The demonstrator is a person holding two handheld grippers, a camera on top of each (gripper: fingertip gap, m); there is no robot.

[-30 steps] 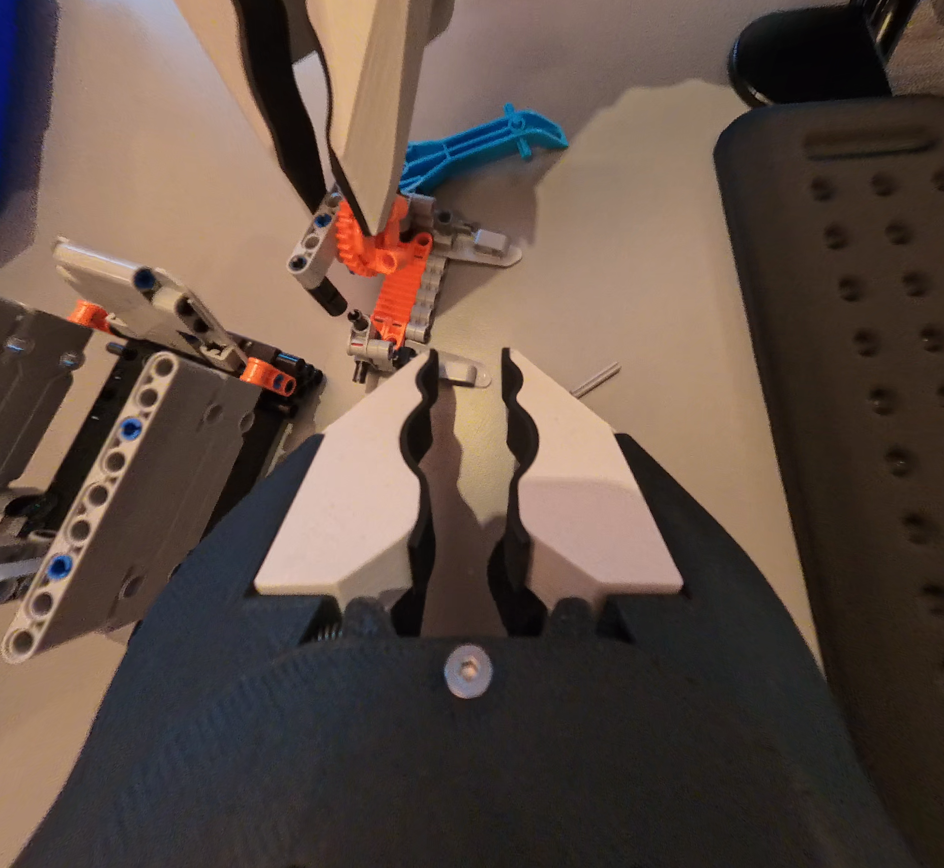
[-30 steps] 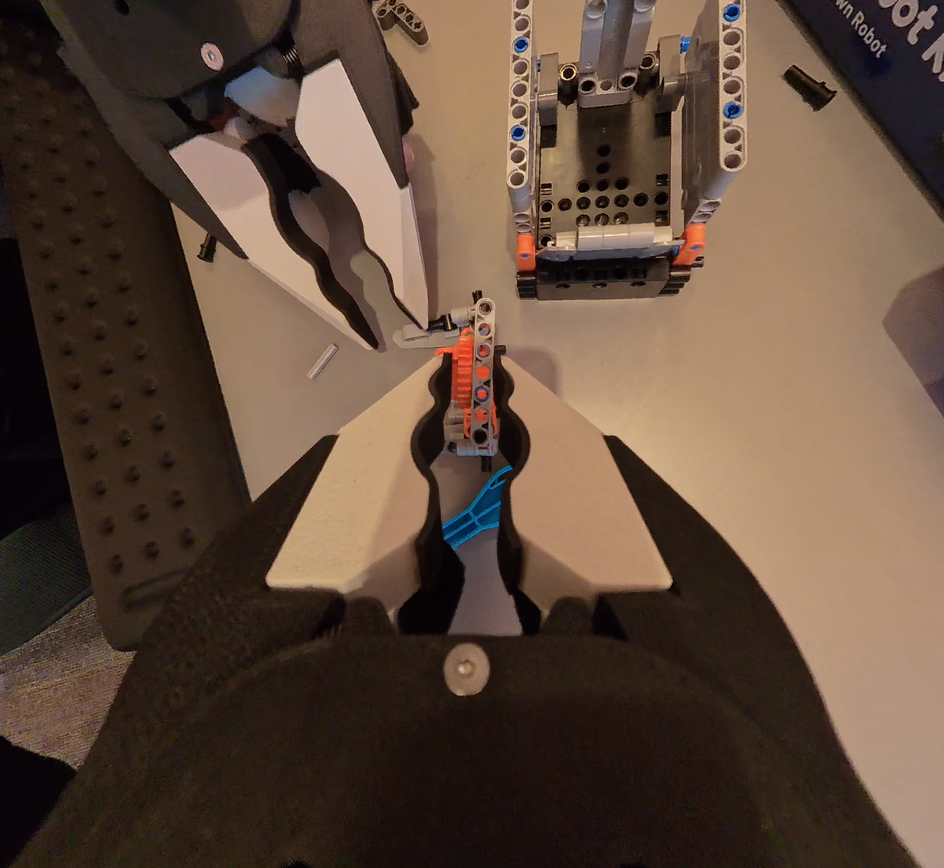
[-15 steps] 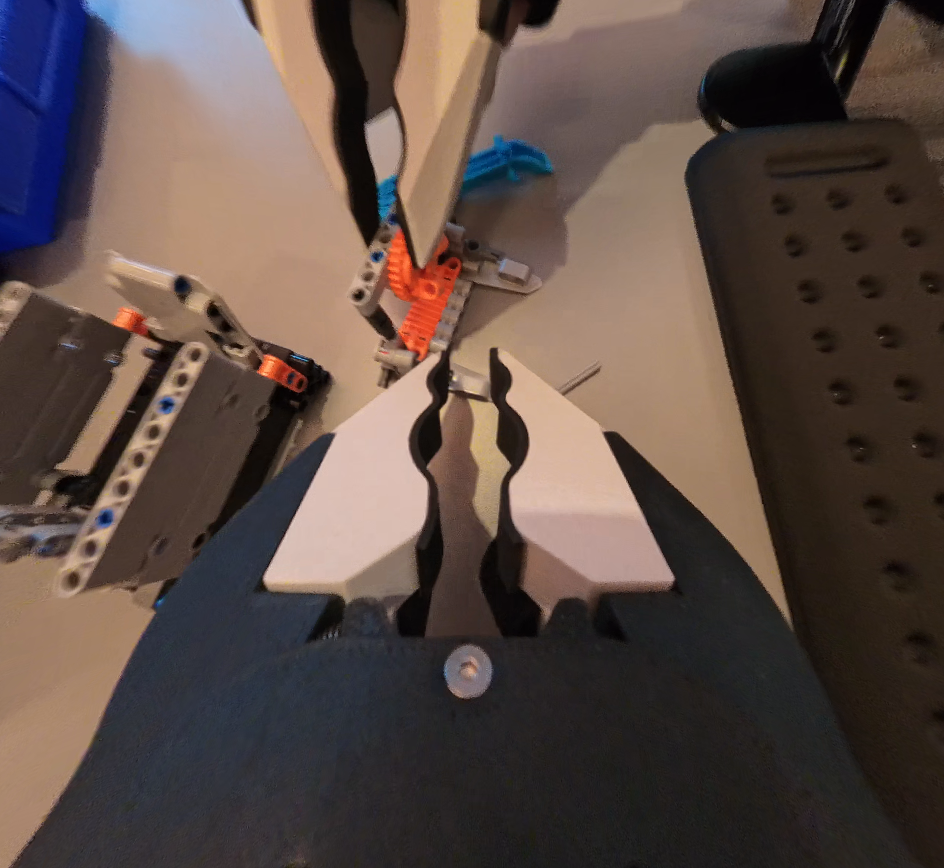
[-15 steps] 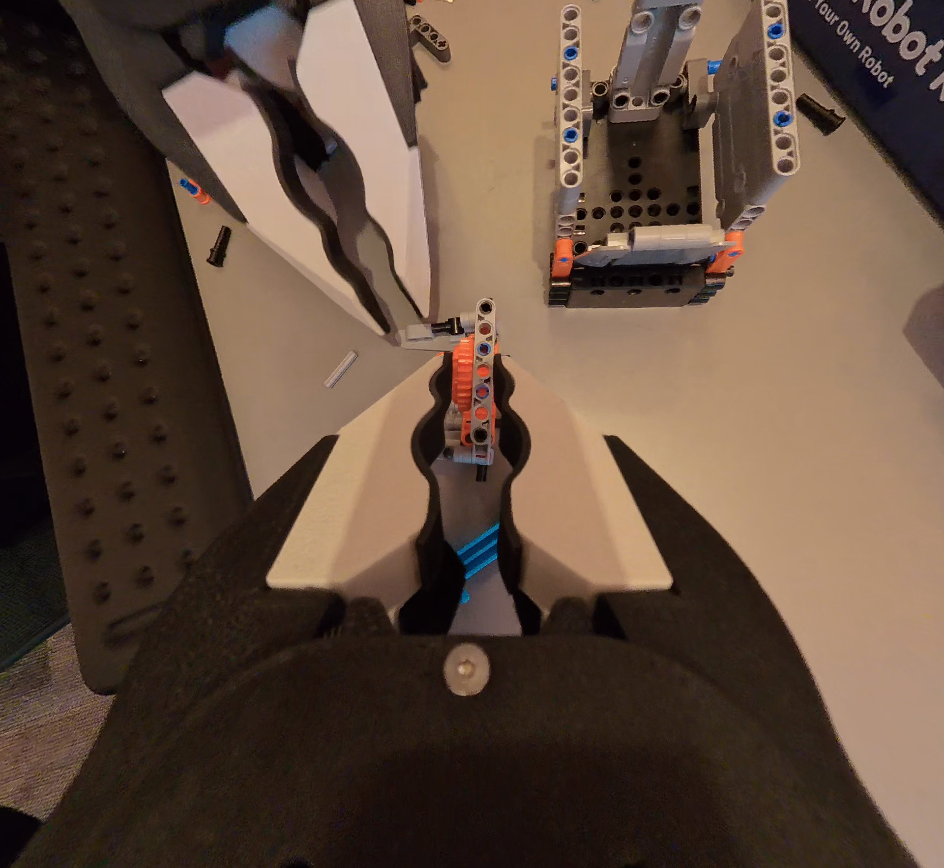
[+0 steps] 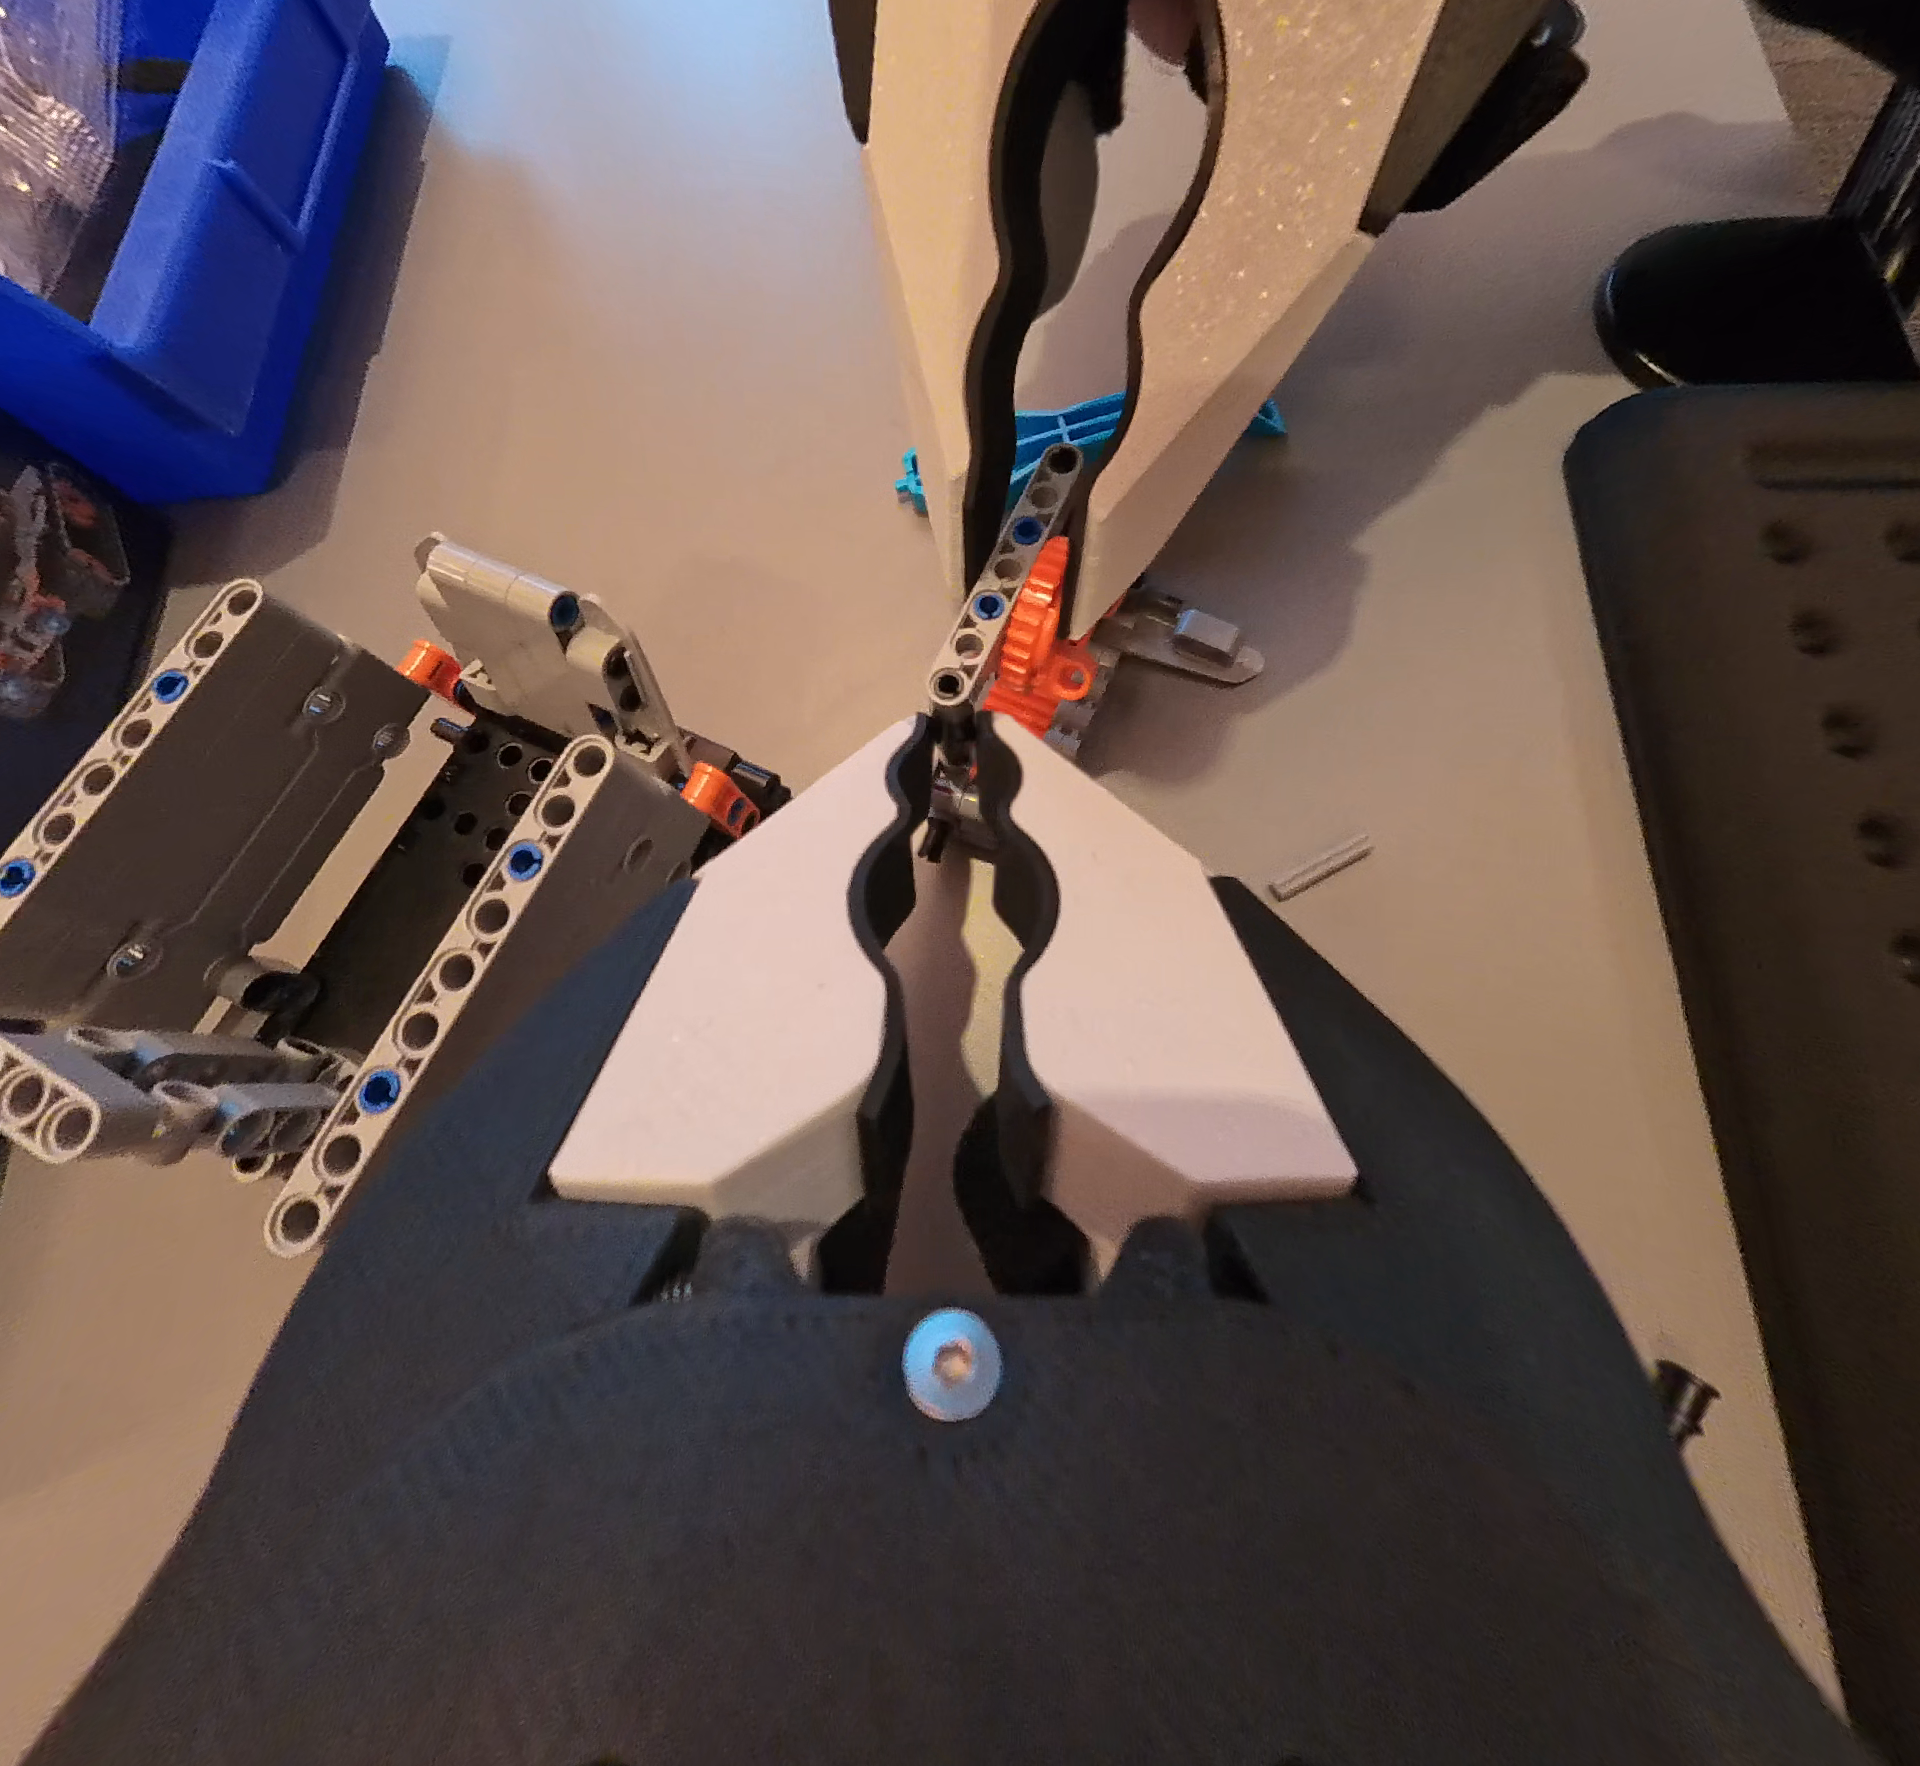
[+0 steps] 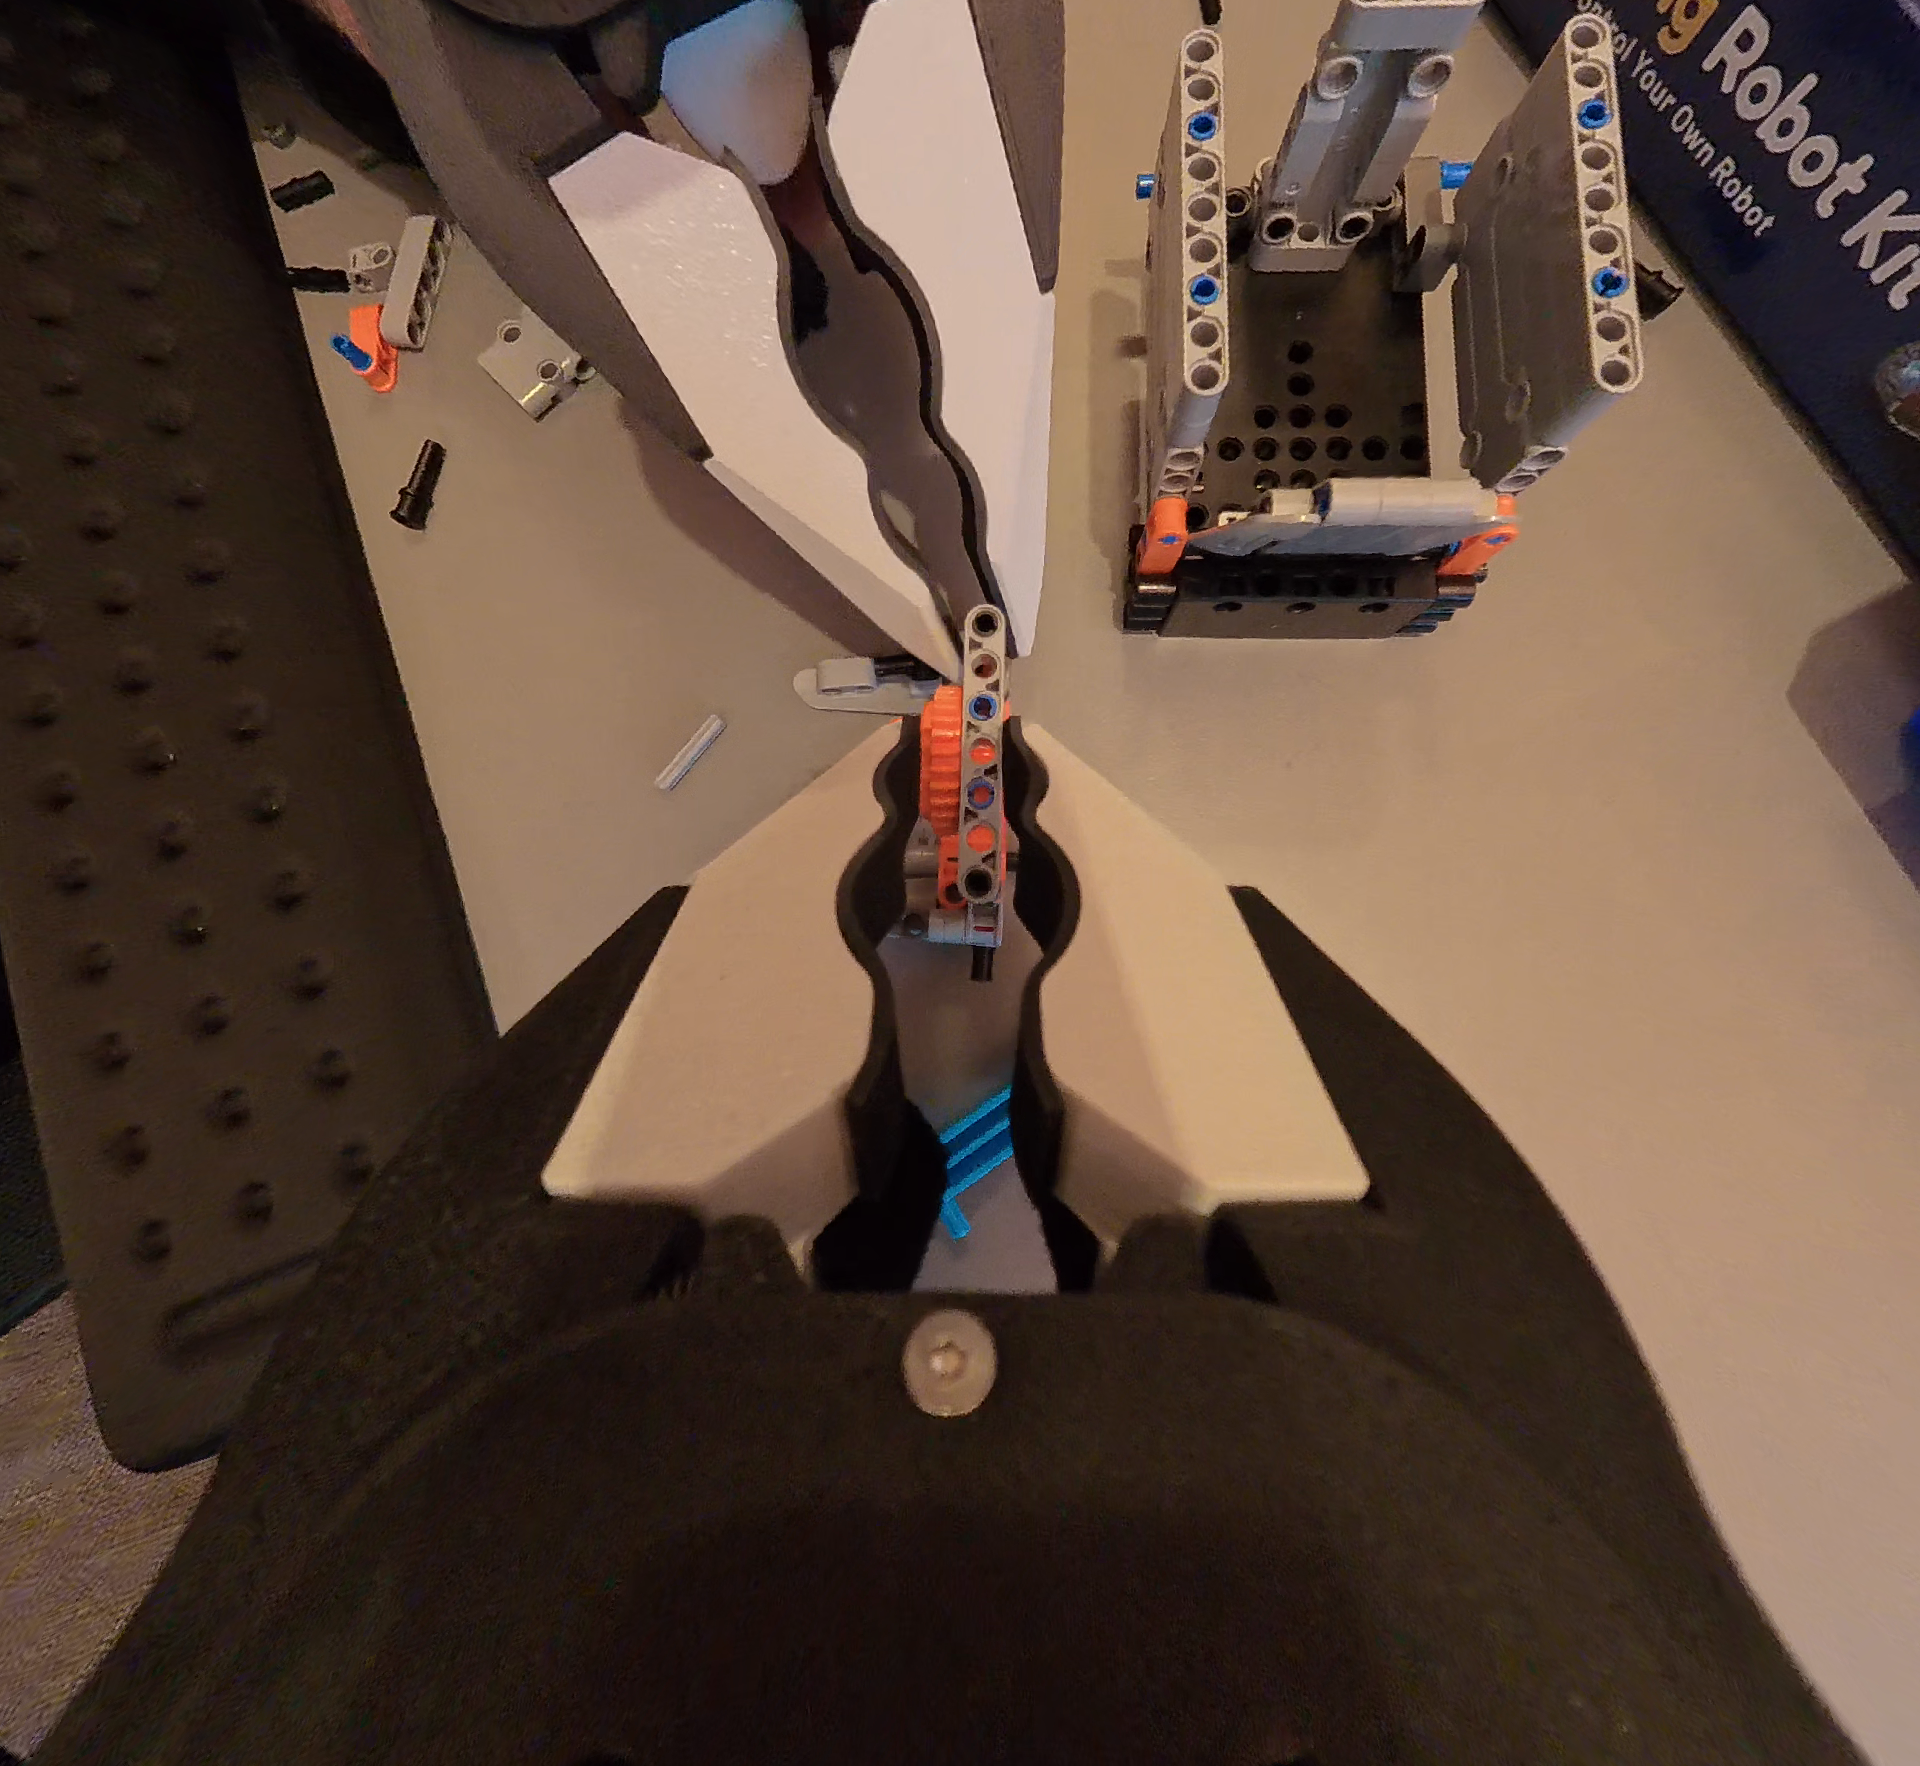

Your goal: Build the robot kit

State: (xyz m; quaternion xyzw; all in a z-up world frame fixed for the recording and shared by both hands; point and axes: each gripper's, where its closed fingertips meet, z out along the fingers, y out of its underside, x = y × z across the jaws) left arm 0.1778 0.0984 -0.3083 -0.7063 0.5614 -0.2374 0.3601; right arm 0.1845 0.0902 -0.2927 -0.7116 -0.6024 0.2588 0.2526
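Orange-geared beam assembly between both tongs' tips.

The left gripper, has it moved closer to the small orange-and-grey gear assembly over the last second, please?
Yes. The left gripper has closed in: its tips, formerly short of the assembly beside the large grey-and-black model, now flank the gear assembly's near end.

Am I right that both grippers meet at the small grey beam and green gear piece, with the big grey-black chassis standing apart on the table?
Not quite: the gear is orange, not green, as the right wrist view shows. The rest holds: the right gripper and left gripper meet at the small grey beam, and the grey-black chassis stands apart on the table.
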